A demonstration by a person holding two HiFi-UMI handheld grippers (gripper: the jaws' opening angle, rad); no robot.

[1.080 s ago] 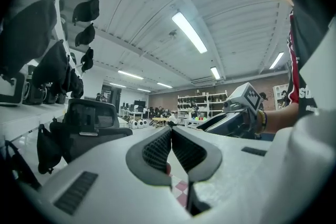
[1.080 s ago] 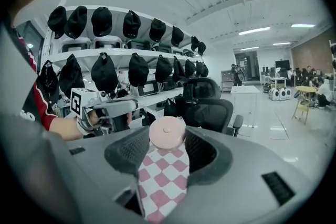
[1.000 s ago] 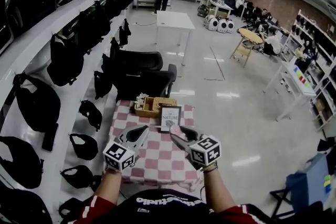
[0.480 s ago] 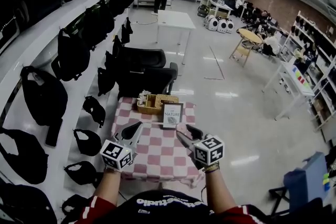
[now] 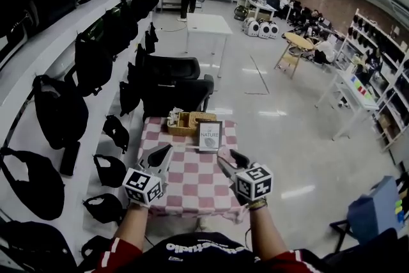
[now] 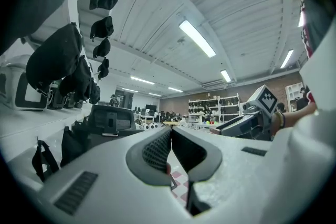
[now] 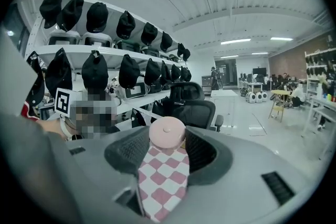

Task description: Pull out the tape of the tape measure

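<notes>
Pink plastic, round and smooth with a small dimple at its centre: the disc-shaped tape measure [image 7: 167, 132] sits clamped between the fingers of my right gripper [image 7: 167, 140]. The jaws are spread wide around it, and their black ribbed rubber pads [image 7: 127, 152] press its rim on either side. In the head view the right gripper [image 5: 225, 155] holds it over the pink-and-white checked cloth [image 5: 192, 183], just in front of the black-framed card [image 5: 209, 136]. My left gripper [image 6: 170, 132], grey moulded plastic, has its jaws drawn together, the pads meeting at the tips. Whether any tape is pinched there I cannot tell. Seen from above, the left gripper [image 5: 164, 151] hovers apart from the right, over the same cloth.
</notes>
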